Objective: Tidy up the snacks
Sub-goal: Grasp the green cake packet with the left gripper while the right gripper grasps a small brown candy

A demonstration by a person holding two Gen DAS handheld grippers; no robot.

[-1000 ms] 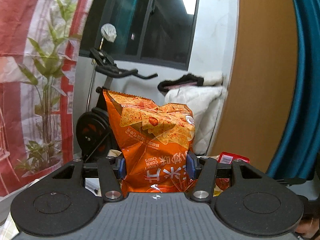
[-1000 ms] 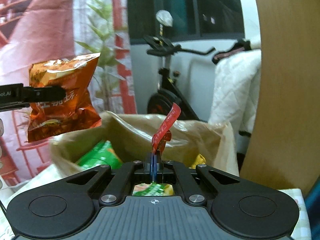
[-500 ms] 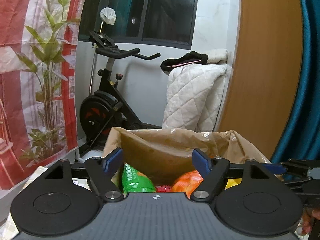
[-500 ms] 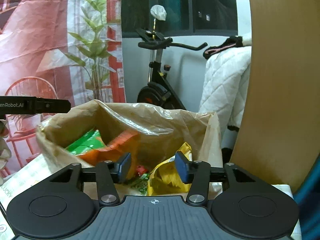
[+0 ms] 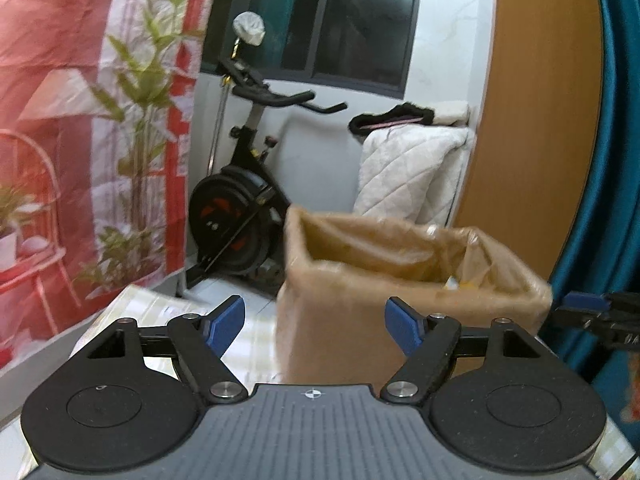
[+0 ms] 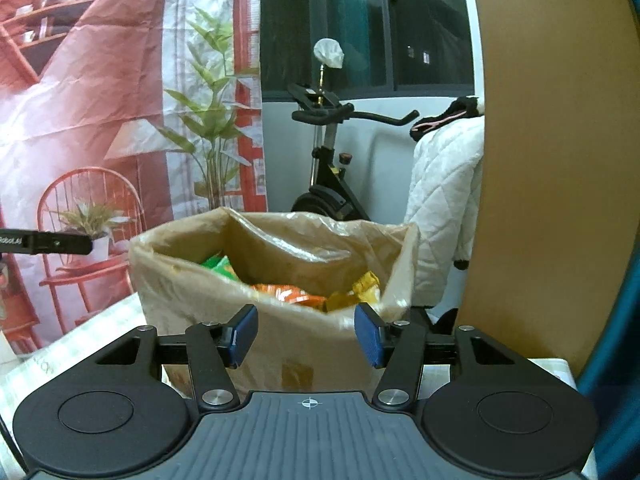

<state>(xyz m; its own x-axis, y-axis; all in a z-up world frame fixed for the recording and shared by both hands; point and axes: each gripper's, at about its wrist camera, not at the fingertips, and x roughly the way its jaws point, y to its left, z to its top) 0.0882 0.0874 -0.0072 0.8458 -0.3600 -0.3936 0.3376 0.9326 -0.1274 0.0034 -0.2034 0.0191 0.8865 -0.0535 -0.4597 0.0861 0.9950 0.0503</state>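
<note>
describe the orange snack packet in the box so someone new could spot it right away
Start at the brown cardboard box lined with clear plastic, in front of the exercise bike. Look inside, near the front rim: the orange snack packet lies flat in the middle. A green packet sits to its left, a yellow packet to its right.

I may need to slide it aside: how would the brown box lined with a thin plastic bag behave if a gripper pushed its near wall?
The brown box lined with a thin plastic bag would probably slide, not tip: it looks squat and flat-sided. The loose plastic lining would likely crumple and slip under the pads. The snack packets inside seem light, so it should move easily.
</note>
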